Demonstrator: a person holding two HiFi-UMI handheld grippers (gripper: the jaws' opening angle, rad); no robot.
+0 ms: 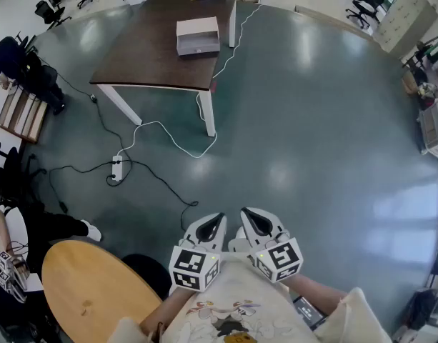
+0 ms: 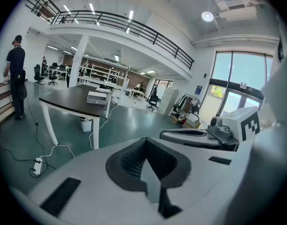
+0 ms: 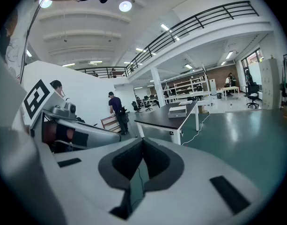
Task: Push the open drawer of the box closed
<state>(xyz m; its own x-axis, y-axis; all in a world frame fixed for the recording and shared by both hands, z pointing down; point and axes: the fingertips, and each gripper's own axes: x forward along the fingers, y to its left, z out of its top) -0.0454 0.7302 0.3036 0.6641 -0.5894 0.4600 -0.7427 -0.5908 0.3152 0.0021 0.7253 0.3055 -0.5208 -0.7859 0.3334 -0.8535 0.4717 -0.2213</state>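
Far ahead, the box (image 1: 198, 36) sat on the table (image 1: 147, 56), its drawer (image 1: 198, 47) seemingly facing back, roughly equidistant from the left hand-held gripper (image 1: 213, 224) and right hand-held gripper (image 1: 251, 220), both closed and empty.

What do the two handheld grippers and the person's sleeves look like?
The left gripper and right gripper are white moulded plastic with dark grey ribbed jaw pads; each carries a white cube with black square markers. The sleeves are pale cream.
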